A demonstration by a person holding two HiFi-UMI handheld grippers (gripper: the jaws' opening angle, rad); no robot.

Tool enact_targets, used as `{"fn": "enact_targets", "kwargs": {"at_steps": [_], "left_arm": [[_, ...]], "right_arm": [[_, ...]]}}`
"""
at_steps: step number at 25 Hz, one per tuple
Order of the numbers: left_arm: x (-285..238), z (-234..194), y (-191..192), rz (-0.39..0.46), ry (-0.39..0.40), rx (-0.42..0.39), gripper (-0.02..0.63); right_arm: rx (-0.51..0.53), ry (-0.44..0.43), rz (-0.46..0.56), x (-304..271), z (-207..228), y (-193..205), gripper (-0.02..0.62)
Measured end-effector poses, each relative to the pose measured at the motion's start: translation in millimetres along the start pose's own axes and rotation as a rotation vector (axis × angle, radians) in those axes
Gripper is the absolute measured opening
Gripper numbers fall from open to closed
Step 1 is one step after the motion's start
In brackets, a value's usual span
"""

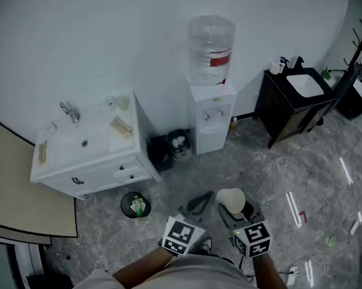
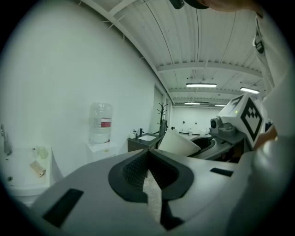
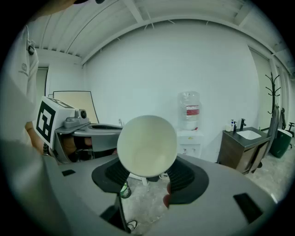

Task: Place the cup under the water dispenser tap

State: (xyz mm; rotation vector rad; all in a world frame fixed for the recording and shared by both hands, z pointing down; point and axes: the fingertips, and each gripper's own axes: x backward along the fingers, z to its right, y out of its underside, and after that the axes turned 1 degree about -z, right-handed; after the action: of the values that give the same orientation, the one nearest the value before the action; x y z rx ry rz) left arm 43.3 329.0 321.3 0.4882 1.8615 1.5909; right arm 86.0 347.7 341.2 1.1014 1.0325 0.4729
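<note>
A white paper cup (image 1: 231, 200) sits between the jaws of my right gripper (image 1: 233, 206), which is shut on it, with the cup's mouth facing the camera (image 3: 147, 146). My left gripper (image 1: 200, 202) hangs just to the left of the cup with its jaws shut and nothing in them (image 2: 148, 168). In the left gripper view the cup (image 2: 177, 144) shows beyond the jaws, to the right. The white water dispenser (image 1: 214, 110), with a clear bottle (image 1: 212, 49) on top, stands against the far wall, well beyond both grippers. Its taps (image 1: 213, 115) face me.
A white vanity with a sink (image 1: 85, 141) stands to the dispenser's left, with black bins (image 1: 172, 149) between them. A small round bin (image 1: 136, 204) stands on the marble floor nearer to me. At the right are a dark cabinet with a basin (image 1: 295, 99) and a coat rack (image 1: 356, 48).
</note>
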Motion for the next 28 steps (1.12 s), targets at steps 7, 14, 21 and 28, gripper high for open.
{"fn": "enact_targets", "kwargs": {"at_steps": [7, 14, 21, 28], "left_arm": [[-4.2, 6.2, 0.2, -0.003, 0.002, 0.000, 0.005], [-11.3, 12.6, 3.2, -0.014, -0.009, -0.008, 0.005], [-25.1, 9.1, 4.4, -0.018, -0.045, -0.014, 0.005], [-50.6, -20.3, 0.5, -0.020, -0.054, -0.012, 0.005]], "right_arm": [[-0.004, -0.007, 0.004, 2.6, 4.5, 2.0, 0.255], [-0.049, -0.017, 0.029, 8.5, 17.1, 3.6, 0.256], [0.004, -0.019, 0.030, 4.7, 36.1, 3.1, 0.256], [0.026, -0.013, 0.005, -28.2, 59.0, -4.5, 0.256]]}}
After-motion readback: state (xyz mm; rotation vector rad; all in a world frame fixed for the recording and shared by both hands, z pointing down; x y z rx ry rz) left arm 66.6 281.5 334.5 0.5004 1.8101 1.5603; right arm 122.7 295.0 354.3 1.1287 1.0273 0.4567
